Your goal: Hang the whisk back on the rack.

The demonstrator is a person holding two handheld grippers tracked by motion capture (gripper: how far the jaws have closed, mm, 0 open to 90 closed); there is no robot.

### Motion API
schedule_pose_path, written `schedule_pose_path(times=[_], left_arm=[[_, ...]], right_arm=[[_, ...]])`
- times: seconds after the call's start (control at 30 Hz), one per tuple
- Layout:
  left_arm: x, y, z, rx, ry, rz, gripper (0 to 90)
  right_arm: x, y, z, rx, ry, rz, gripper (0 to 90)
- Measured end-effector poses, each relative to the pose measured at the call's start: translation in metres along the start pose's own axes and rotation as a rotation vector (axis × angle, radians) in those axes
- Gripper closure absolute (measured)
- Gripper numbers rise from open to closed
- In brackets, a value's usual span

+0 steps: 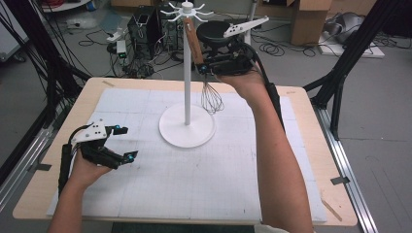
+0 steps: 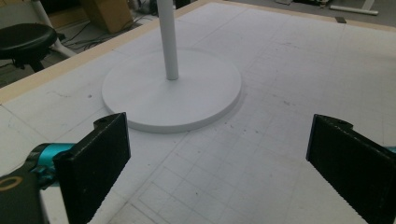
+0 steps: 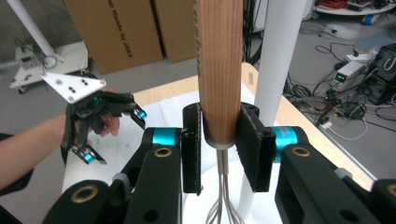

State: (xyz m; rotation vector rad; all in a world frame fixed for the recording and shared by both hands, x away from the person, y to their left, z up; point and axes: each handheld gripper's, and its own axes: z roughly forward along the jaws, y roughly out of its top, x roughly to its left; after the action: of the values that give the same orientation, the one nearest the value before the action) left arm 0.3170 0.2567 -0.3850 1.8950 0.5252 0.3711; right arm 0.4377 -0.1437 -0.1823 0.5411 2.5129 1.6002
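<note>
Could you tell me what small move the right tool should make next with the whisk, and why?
Probably ease open and back away. The right tool clamps the whisk by its wooden handle, which seems to hang from a hook on the stand, wires clear of the base; whether it is fully hooked I cannot tell.

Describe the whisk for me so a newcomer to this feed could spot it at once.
Start at the white stand in the middle of the gridded mat, a round base with a tall pole. Just right of the pole, the whisk hangs upright, wire loops down. It is the one thing with a brown wooden handle, and the right tongs are clamped on that handle's lower end.
</note>
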Motion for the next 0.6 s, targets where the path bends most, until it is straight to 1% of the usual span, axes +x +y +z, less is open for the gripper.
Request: schedule_pose_path(times=[0.07,0.1,0.13,0.17,0.27,0.6], left_arm=[[0.000,0.000,0.000,0.000,-0.001,0.000,6.9],[0.000,0.000,0.000,0.000,-0.001,0.000,6.9],[0.000,0.000,0.000,0.001,-0.002,0.002,6.9],[0.000,0.000,0.000,0.002,-0.001,0.002,6.9],[0.000,0.000,0.001,0.003,-0.003,0.001,6.9],[0.000,0.000,0.001,0.003,-0.002,0.002,6.9]], right_arm=[[0.001,-0.001,0.001,0.015,-0.013,0.002,64.9],[0.001,-0.001,0.001,0.022,-0.012,0.004,64.5],[0.001,-0.002,0.000,0.036,-0.024,0.002,64.5],[0.000,-0.003,-0.001,0.037,-0.031,0.004,64.1],[0.000,-0.005,-0.005,0.028,-0.037,0.013,63.5],[0.009,-0.009,-0.021,0.025,-0.048,-0.002,62.6]])
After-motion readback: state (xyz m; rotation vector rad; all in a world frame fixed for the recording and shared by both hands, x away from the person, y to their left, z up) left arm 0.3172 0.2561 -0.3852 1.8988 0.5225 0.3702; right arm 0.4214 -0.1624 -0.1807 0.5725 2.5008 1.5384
